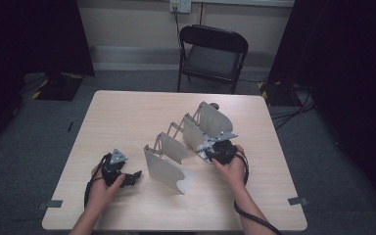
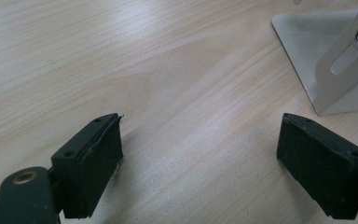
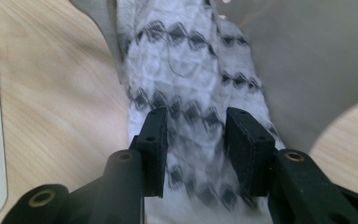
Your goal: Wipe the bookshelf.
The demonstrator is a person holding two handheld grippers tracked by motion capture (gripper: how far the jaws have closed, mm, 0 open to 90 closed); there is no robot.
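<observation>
While the wooden table (image 1: 127, 112) carries an accordion metal rack (image 1: 186, 142) of upright plates, the left tool (image 1: 129, 177) rests wide apart beside its near plate, and the right tool (image 3: 193, 140), half apart, straddles a patterned white cloth (image 3: 186, 70) tucked between plates, seemingly releasing it there.

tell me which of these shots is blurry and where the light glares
High view: dim and soft, dark curtains at both sides, the metal rack palely lit. Left gripper view: sharp wood grain, a bright sheen on the table, the rack's plate washed out at right. Right gripper view: the patterned cloth smears into blur near the right gripper, crisper farther up.
</observation>
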